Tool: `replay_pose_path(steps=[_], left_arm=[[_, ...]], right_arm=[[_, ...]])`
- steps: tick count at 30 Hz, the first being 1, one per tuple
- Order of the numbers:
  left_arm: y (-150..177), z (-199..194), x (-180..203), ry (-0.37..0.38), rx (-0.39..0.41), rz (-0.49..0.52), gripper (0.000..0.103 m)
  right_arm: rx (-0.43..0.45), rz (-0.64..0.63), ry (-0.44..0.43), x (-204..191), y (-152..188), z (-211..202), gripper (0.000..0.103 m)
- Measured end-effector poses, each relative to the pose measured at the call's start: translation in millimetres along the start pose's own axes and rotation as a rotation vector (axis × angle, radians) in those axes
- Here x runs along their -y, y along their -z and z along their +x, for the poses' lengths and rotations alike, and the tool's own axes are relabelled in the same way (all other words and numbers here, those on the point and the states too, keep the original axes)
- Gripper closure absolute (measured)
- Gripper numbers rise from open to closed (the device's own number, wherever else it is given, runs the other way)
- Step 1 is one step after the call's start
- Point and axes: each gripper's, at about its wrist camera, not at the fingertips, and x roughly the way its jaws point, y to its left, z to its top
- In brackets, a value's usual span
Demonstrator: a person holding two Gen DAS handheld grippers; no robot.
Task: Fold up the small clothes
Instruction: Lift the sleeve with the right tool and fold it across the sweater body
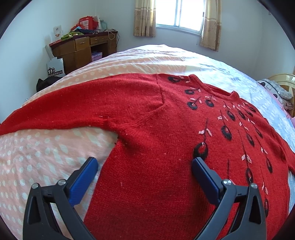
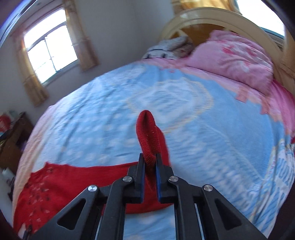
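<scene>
From the left wrist, the red sweater lies face up and spread flat on the bed, neck hole toward the far side and one sleeve stretched out to the left across the pink dotted cover. The left gripper hovers over the sweater's near left edge with its fingers wide apart and nothing between them; one blue pad sits over the cover just beside the side seam, the other over the knit. It looks poised to take that side or pin it down while the other hand works. A desk piled with clutter stands by the far left wall, under a curtained window.

From the right wrist, the picture is smeared by motion, so details are soft. The right gripper is pinched narrowly on what appears to be the cuff of the other sleeve, which stands up in a loop past the fingertips. The sweater's body trails off to the near left over the blue cover. Held by the cuff like this, the sleeve can be carried across the chest for the first fold. A pink pillow rests by the headboard at the far right.
</scene>
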Motion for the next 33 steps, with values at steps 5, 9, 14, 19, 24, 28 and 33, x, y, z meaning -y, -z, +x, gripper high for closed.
replay_pose_path(steps=[5, 9, 14, 19, 24, 28, 33], left_arm=[[0, -1, -2, 0.014, 0.007, -0.007, 0.000], [1, -2, -5, 0.039, 0.020, -0.023, 0.000], [2, -4, -11, 0.079, 0.038, -0.051, 0.000], [2, -5, -12, 0.099, 0.051, -0.064, 0.000], [3, -7, -17, 0.125, 0.066, -0.082, 0.000], [4, -7, -18, 0.134, 0.074, -0.087, 0.000], [5, -7, -20, 0.141, 0.079, -0.090, 0.000]], right_arm=[[-0.042, -0.096, -0.200, -102, 25, -5, 0.094], [-0.103, -0.159, -0.356, -184, 55, 1, 0.094], [-0.180, -0.231, -0.526, -274, 94, 16, 0.094], [-0.272, -0.362, -0.657, -356, 131, 29, 0.094], [-0.422, -0.443, -0.806, -421, 157, 52, 0.094], [-0.524, -0.513, -0.865, -450, 182, 68, 0.094], [-0.728, -0.412, -1.045, -461, 202, 89, 0.083]])
